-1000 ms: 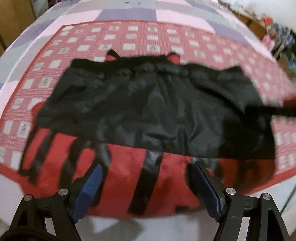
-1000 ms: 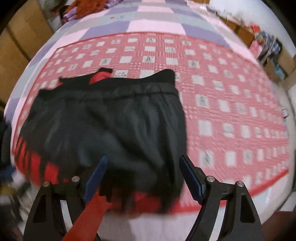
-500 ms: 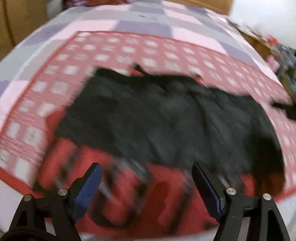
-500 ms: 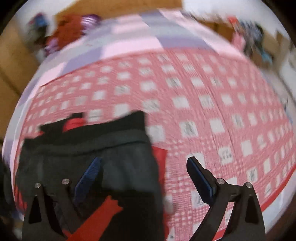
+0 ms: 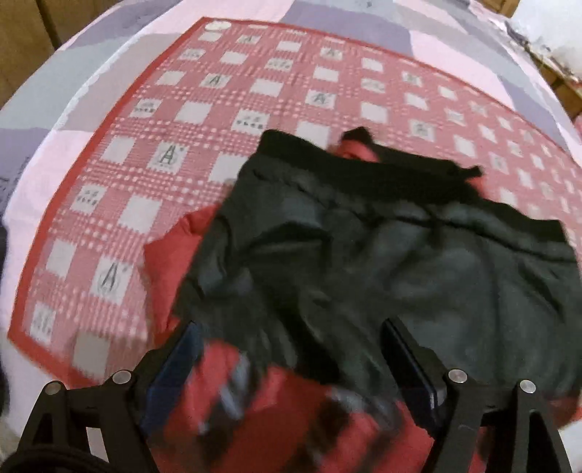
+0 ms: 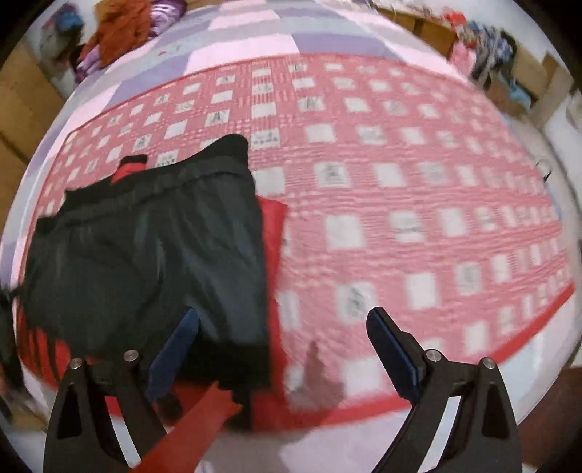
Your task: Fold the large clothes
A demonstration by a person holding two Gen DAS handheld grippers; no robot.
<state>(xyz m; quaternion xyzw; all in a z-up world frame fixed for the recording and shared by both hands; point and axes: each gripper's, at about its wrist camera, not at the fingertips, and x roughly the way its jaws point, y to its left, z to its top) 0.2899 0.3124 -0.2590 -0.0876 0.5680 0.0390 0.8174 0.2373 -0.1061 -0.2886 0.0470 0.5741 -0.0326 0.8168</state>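
A black and red garment (image 5: 382,262) lies folded on a red checked blanket (image 5: 189,120); its black lining faces up and red fabric with black stripes (image 5: 283,411) shows at the near edge. My left gripper (image 5: 291,356) is open and empty, just above the garment's near left corner. In the right wrist view the garment (image 6: 145,254) lies at the left on the blanket (image 6: 400,203). My right gripper (image 6: 283,342) is open and empty over the garment's near right corner, its left finger (image 6: 174,349) above the black fabric.
The blanket covers a bed with a pink and purple sheet (image 6: 254,29). A pile of orange and purple clothes (image 6: 123,25) lies at the far left of the bed. Cardboard boxes and clutter (image 6: 487,58) stand beyond the bed's far right.
Both grippers have stayed open. The left view has swung to the garment's left part, the right view to its right edge, with more bare blanket showing.
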